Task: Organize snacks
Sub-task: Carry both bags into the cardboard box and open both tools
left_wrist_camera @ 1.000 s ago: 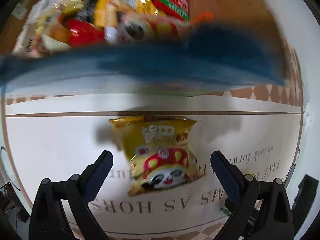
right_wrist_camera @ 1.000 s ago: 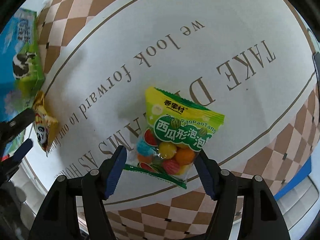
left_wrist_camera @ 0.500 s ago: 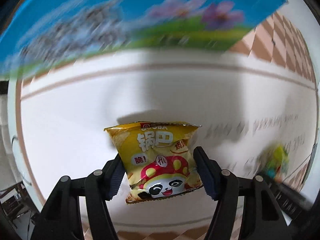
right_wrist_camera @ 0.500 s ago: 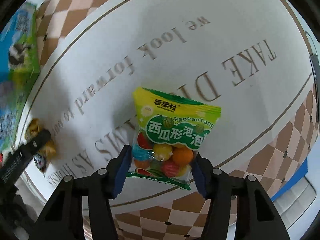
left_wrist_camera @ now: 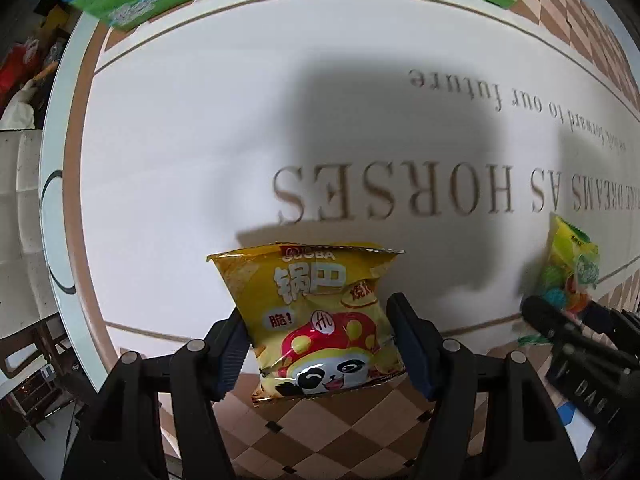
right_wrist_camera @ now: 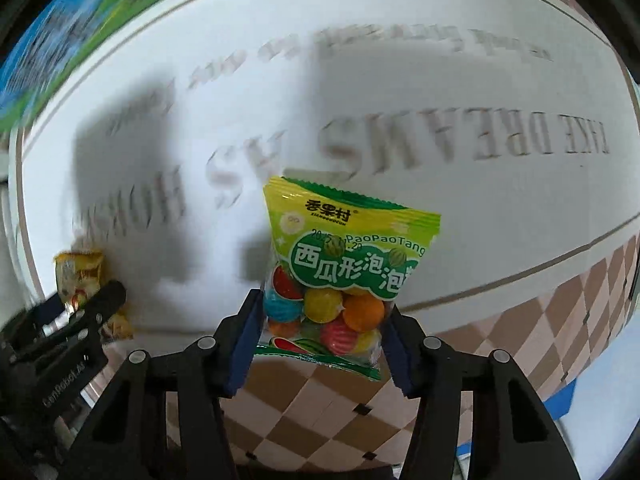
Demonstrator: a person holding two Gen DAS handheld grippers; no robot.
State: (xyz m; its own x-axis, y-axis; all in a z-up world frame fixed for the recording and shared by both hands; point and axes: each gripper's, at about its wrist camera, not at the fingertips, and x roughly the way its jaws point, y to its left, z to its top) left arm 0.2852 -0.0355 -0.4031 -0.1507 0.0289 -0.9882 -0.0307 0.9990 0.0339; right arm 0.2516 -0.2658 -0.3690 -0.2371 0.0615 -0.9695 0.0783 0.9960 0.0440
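Left gripper (left_wrist_camera: 320,354) clamped on the yellow panda snack bag (left_wrist_camera: 320,320), low centre of frame. Right gripper (right_wrist_camera: 320,346) pinches the green gumball bag (right_wrist_camera: 340,272), above the lettered tablecloth (right_wrist_camera: 500,80).

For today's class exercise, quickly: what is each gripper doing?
Left gripper: closed on yellow panda snack bag.
Right gripper: closed on gumball packet.

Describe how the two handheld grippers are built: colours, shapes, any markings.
Both match. The left gripper and right gripper each have black angular linkage arms joined by round silvery pivot pins, ending in two flat dark blue ribbed pads. Pale lettering, too distorted to read reliably, runs along each body where the other camera catches it. No cables, hands or sleeves show.
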